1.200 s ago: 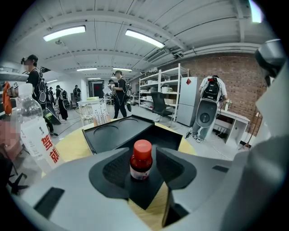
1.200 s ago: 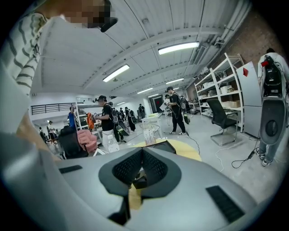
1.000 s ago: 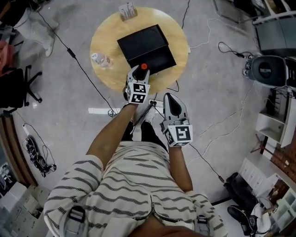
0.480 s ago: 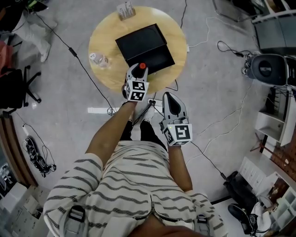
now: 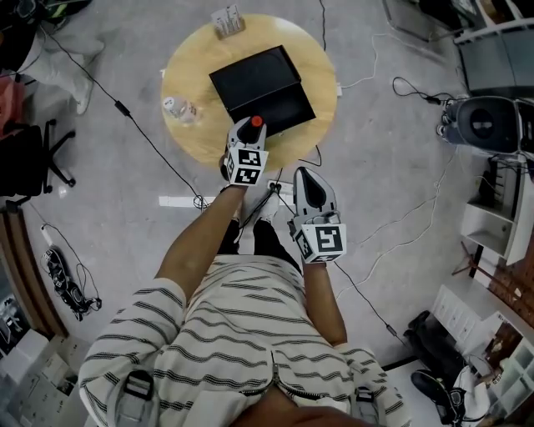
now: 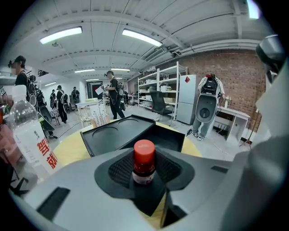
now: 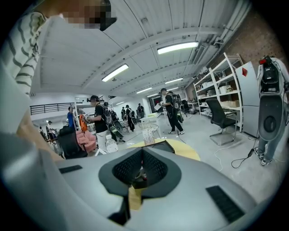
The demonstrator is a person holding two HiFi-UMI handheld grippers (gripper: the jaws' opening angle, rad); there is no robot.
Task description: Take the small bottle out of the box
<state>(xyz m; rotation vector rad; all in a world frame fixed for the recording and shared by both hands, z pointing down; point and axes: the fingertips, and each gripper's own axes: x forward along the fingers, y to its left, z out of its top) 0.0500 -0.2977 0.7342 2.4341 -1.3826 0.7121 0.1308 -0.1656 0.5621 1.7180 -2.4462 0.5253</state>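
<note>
A small bottle (image 6: 144,155) with a red cap (image 5: 257,122) stands upright between the fingertips of my left gripper (image 6: 144,175). The jaws have just been closing, and their pads now touch both sides of the bottle. Its base is hidden behind the jaws. It is at the near edge of the open black box (image 5: 286,107), whose lid (image 6: 115,136) lies folded back to the left. My left gripper (image 5: 249,128) reaches over the table's near side. My right gripper (image 5: 305,185) hangs off the table over the floor, and its pads meet with nothing between them (image 7: 142,155).
The box sits on a round wooden table (image 5: 197,138). A clear water bottle (image 5: 178,108) stands left of the box, and a small card holder (image 5: 229,18) stands at the far edge. Cables cross the floor, with a chair (image 5: 33,158) at the left and a speaker (image 5: 480,125) at the right.
Both hands stay where they were. The red-capped bottle remains at the left gripper's tips. Only the view has shifted slightly.
</note>
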